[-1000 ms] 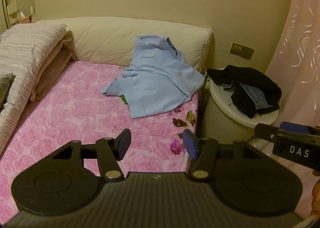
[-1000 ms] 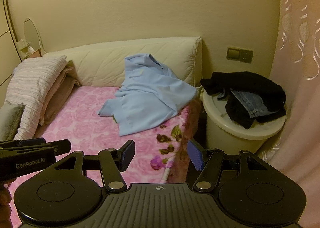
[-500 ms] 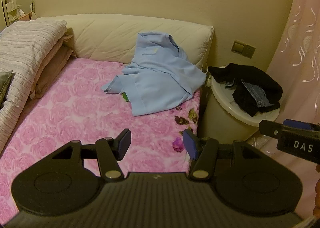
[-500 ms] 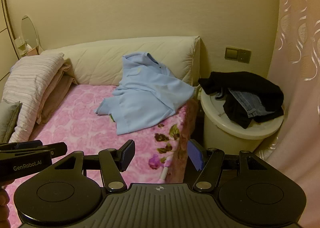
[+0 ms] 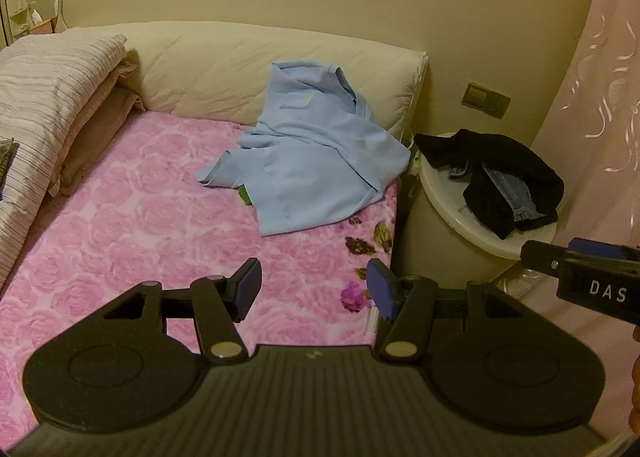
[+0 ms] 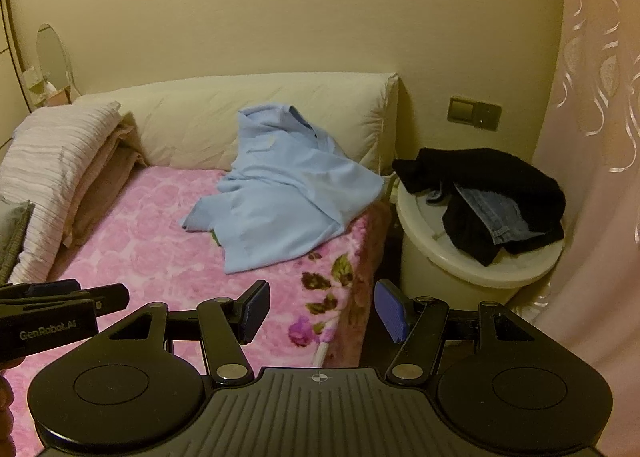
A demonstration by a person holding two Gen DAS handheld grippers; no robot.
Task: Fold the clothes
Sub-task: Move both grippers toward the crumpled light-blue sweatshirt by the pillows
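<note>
Shirt (image 5: 316, 161), pale blue and crumpled, lies on the pink blanket (image 5: 140, 225) against the cream pillow (image 5: 240, 65). Both the left gripper (image 5: 314, 289) and right gripper (image 6: 322, 311) hover near the bed's edge, fingers spread and empty, beside dark clothes (image 6: 492, 193) piled on a white bin (image 6: 460, 269).

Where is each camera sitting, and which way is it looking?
Left wrist: sits on the left gripper, looking down over the bed at the blue shirt; its own open fingers show, plus the right gripper at the right edge.
Right wrist: sits on the right gripper, facing the same way; its open fingers show, plus the left gripper at the left.
Both share the shirt, bed, and dark clothes on the bin.
</note>
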